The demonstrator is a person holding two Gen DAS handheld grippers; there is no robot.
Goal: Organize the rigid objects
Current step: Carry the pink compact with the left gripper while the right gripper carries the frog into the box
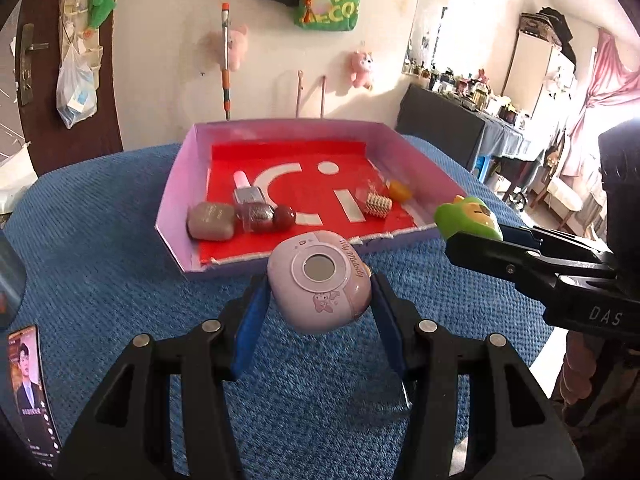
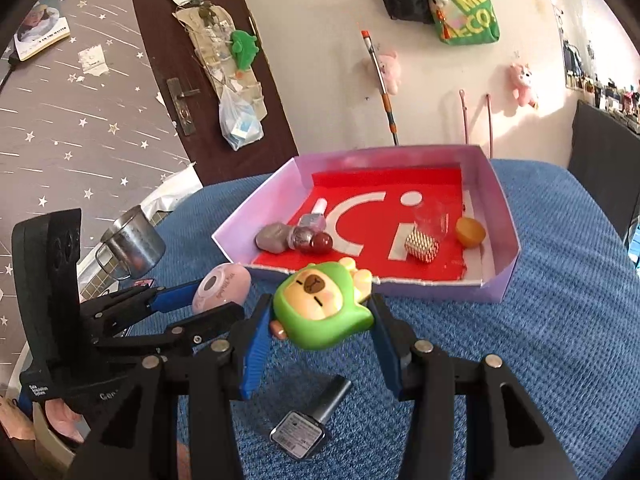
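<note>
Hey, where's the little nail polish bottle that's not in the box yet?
In the right wrist view, the nail polish bottle lies on its side on the blue cloth, below the right tool and nearer the camera than the box.

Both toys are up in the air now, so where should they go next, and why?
Probably forward over the tray. The pink case and the green toy are both gripped above the blue cloth, just short of the tray's near wall, and the red floor has bare space.

We see the tray (image 2: pixel 496 216) on the table (image 2: pixel 560 320), a bottle (image 2: pixel 306 426) lying before it. In the tray, the pouch (image 2: pixel 273 237), jar (image 2: pixel 303 237) and ball (image 2: pixel 321 242) sit left; the cube (image 2: pixel 421 245) and egg (image 2: pixel 470 231) right.
</note>
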